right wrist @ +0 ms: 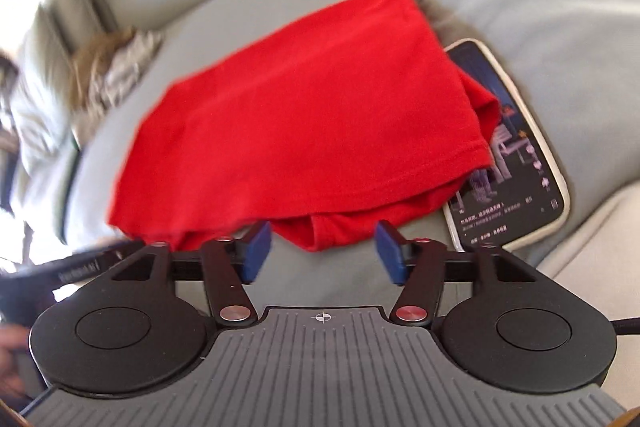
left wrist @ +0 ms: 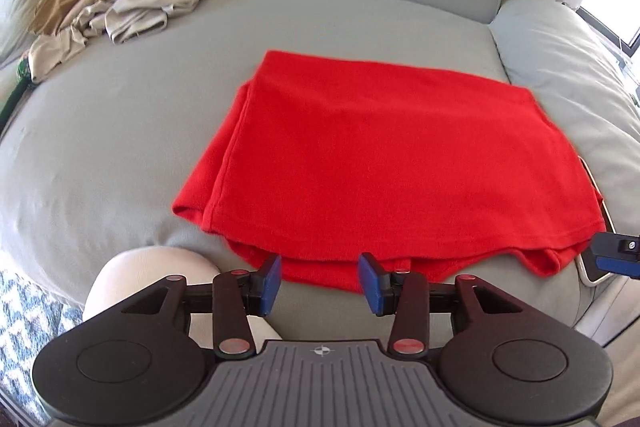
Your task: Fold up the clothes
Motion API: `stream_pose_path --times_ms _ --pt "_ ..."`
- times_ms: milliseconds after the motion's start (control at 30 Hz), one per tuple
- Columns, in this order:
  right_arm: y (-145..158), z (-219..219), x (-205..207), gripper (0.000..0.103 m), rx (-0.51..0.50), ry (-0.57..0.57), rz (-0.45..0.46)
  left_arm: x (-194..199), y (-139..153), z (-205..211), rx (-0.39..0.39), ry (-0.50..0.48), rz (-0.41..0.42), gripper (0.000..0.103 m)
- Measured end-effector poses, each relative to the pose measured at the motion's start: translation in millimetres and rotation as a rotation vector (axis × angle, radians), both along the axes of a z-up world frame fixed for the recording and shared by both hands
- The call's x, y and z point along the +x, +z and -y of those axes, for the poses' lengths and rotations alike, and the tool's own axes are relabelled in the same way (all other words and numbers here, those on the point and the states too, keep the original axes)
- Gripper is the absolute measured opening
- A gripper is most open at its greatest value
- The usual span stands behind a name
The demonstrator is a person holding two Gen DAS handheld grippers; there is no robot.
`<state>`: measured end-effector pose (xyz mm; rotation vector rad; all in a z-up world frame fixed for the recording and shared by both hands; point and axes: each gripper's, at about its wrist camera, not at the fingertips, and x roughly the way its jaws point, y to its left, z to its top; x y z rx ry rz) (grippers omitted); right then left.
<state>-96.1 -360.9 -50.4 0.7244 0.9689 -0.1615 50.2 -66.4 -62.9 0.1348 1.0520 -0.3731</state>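
A red garment [left wrist: 380, 163] lies folded into a rough rectangle on the grey sofa seat [left wrist: 120, 131], with its layered hems toward me. My left gripper [left wrist: 320, 283] stands open just short of the near edge, with only the cloth's lowest fold showing between its blue pads and no pad touching it. In the right wrist view the same red garment [right wrist: 304, 131] fills the middle, somewhat blurred. My right gripper [right wrist: 322, 253] is open at the near right corner, with a red fold lying loose in the gap. The right gripper's blue pad [left wrist: 616, 255] also shows at the edge of the left wrist view.
A phone [right wrist: 516, 155] with a lit screen lies on the seat, its left edge under the garment. A heap of tan and pale clothes [left wrist: 116, 7] sits at the sofa's back left. A cushion [left wrist: 568, 67] rises on the right. A person's knee [left wrist: 140, 283] and a patterned rug [left wrist: 28, 311] lie near me.
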Motion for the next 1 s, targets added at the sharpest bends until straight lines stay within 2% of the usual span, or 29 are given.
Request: stream_pose_path --times_ms 167,233,300,400,533,633,833,1000 --pt "-19.0 20.9 -17.0 0.063 0.207 -0.177 0.027 -3.9 -3.5 16.2 0.002 -0.011 0.017 0.05" --pt "-29.7 24.9 -24.0 0.063 0.285 -0.234 0.039 -7.1 -5.7 24.4 0.014 -0.023 0.035 0.06" --pt "-39.2 24.7 -26.7 0.063 0.325 -0.292 0.048 -10.6 -7.7 33.6 0.036 -0.037 0.068 0.064" --pt "-48.9 27.7 -31.9 0.063 0.312 -0.38 0.08 -9.8 -13.3 47.8 0.052 -0.074 0.106 0.064" --pt "-59.9 32.0 -34.2 0.061 0.317 -0.458 0.117 -2.0 -22.9 56.0 0.039 -0.069 0.072 0.063" --pt "-68.9 27.3 -30.6 0.06 0.348 -0.456 0.098 2.1 -32.1 53.6 0.03 -0.046 0.018 0.063" --pt "-75.0 30.4 -25.0 0.058 0.272 -0.484 0.132 3.5 -37.2 48.8 0.011 -0.044 0.001 0.065" --pt "-79.7 28.6 -21.9 0.059 0.24 -0.509 0.229 4.9 -38.8 47.5 0.003 -0.055 -0.006 0.066"
